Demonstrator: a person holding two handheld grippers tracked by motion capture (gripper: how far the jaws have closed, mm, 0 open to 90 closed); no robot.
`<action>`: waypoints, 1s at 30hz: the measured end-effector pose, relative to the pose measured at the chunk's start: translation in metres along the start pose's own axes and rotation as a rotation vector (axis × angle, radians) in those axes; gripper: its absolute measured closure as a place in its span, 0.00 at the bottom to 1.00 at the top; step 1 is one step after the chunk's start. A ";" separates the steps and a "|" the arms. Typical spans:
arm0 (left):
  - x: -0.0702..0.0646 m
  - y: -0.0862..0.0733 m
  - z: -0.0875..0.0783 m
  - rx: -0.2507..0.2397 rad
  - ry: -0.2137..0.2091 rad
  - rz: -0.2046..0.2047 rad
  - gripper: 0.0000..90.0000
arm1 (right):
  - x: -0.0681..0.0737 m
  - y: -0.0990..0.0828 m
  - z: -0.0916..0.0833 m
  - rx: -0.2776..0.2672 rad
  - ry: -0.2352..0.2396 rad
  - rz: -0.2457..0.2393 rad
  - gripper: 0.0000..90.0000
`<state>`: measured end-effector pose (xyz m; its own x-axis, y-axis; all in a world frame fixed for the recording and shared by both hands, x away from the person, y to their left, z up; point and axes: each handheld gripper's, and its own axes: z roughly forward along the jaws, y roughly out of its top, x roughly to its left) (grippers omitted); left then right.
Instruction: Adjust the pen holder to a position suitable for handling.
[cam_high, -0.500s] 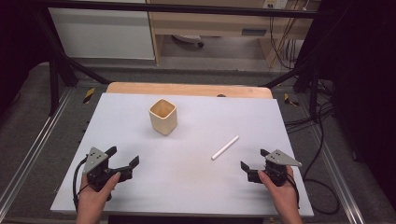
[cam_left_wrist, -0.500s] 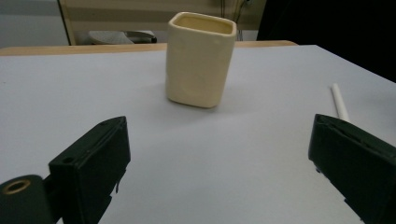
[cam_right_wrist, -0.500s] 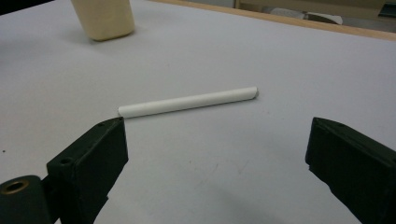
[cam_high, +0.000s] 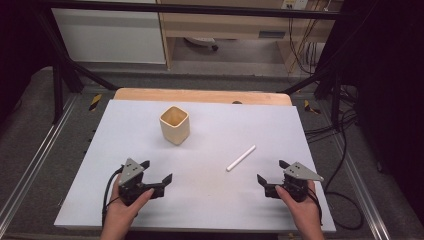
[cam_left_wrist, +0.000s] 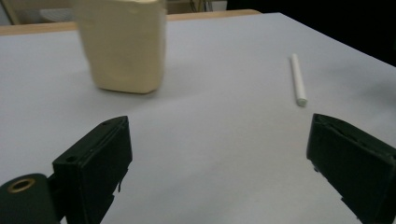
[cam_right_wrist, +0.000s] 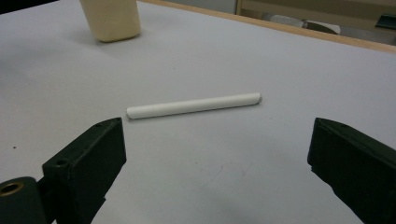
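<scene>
Left gripper (cam_high: 154, 173): matte black and boxy, topped by a grey three-cornered plate, held in the person's left hand (cam_high: 121, 212) over the near left of the bench; its jaws stand wide apart, released, with nothing between them.
Cup (cam_high: 174, 125): pale cream, smooth and matte, squarish with rounded corners and an open top; it stands upright on the bench's far left-centre, well apart from both grippers. In the left gripper view its flat wall (cam_left_wrist: 122, 44) narrows slightly toward the base.
Bench (cam_high: 210, 200): a flat, pale grey sheet with a smooth, dull surface, laid over a light wooden board whose edge shows along the far side.
Stick (cam_high: 241, 158): a slim, straight white cylinder, chalky and unglossy, with blunt ends; it lies flat on the bench right of centre, just ahead of the right gripper and touching nothing else.
Stick's long axis: diagonal in the high view, the near end toward the left, the far end toward the right; in the right gripper view the stick (cam_right_wrist: 193, 106) lies crosswise in front of the jaws, beyond their tips.
Right gripper (cam_high: 270, 178): the same black body and grey plate, held in the right hand (cam_high: 302, 212) over the near right; jaws spread wide, released, empty.
</scene>
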<state>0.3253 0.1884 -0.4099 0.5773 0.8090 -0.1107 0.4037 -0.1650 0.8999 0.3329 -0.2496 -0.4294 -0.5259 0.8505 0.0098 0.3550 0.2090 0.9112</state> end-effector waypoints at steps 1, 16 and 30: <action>-0.005 0.002 0.004 0.012 -0.010 0.018 0.08 | 0.001 0.000 0.000 -0.001 0.001 -0.003 0.05; -0.066 0.036 0.076 0.163 -0.135 0.157 0.10 | -0.002 0.000 -0.003 0.006 -0.006 0.007 0.05; -0.087 0.052 0.121 0.236 -0.168 0.204 0.09 | -0.006 0.001 -0.003 0.001 -0.016 0.026 0.05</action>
<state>0.3819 0.0408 -0.4042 0.7635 0.6453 -0.0239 0.4096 -0.4553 0.7905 0.3340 -0.2564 -0.4271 -0.5042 0.8632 0.0265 0.3691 0.1877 0.9103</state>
